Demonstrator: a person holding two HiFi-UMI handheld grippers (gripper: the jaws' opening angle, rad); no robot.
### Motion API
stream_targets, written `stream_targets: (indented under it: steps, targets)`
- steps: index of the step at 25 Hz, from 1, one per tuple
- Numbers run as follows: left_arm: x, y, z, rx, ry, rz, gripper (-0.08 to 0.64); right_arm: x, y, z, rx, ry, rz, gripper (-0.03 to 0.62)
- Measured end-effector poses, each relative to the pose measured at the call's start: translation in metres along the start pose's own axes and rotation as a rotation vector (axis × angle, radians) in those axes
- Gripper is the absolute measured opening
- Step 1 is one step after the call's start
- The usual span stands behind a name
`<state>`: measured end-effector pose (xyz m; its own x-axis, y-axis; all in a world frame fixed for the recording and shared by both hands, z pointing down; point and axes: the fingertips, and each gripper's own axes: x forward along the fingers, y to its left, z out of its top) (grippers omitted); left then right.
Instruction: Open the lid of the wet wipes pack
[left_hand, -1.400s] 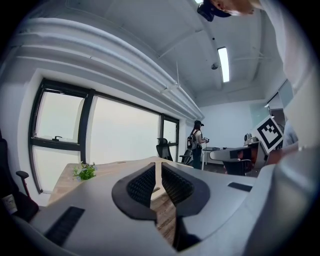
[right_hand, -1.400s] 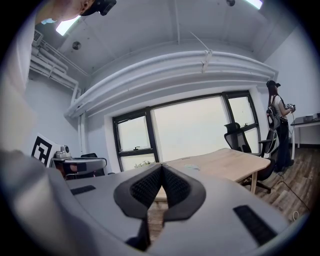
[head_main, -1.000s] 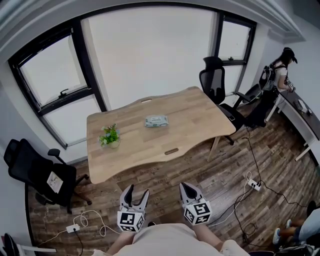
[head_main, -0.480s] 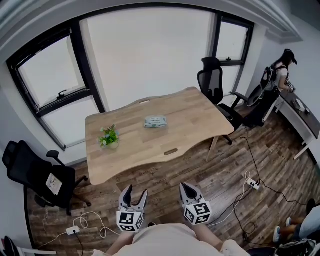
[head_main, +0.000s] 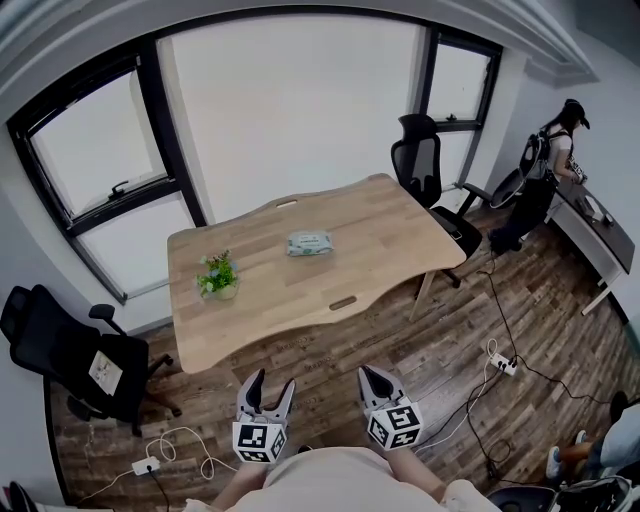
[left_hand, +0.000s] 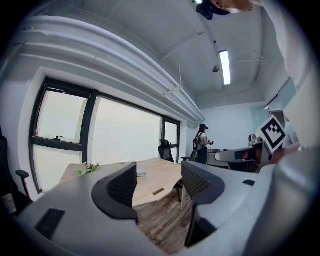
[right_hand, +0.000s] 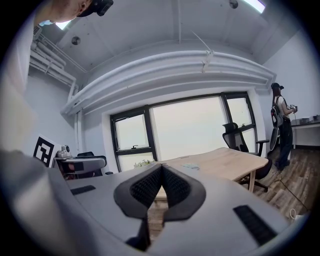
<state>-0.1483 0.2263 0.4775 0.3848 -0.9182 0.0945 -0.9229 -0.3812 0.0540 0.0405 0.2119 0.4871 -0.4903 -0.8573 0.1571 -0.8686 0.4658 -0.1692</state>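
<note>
At the middle of the table (head_main: 390, 240), a little toward its far edge, lies the pack (head_main: 310, 243), flat and well apart from both grippers. Its lid looks shut, though it is too small here to be sure. A plant (head_main: 218, 272) stands near the left edge. The person stands back from the near edge, so neither tool can reach. The left gripper (head_main: 271, 386) is held level with its jaws wide apart and nothing between them, probably readied for the pack. The right gripper (head_main: 371, 377) has its jaws together, empty.
</note>
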Motion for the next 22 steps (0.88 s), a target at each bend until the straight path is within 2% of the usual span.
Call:
stream_targets:
  steps: [9, 22]
  targets:
    - [-0.002, 0.024, -0.005, -0.010, 0.002, -0.041, 0.287, 0.011, 0.022, -0.003, -0.006, -0.005, -0.032, 0.008]
    - [0.006, 0.041, -0.012, -0.024, 0.021, -0.117, 0.285, 0.021, 0.032, -0.009, 0.015, -0.016, -0.089, 0.008]
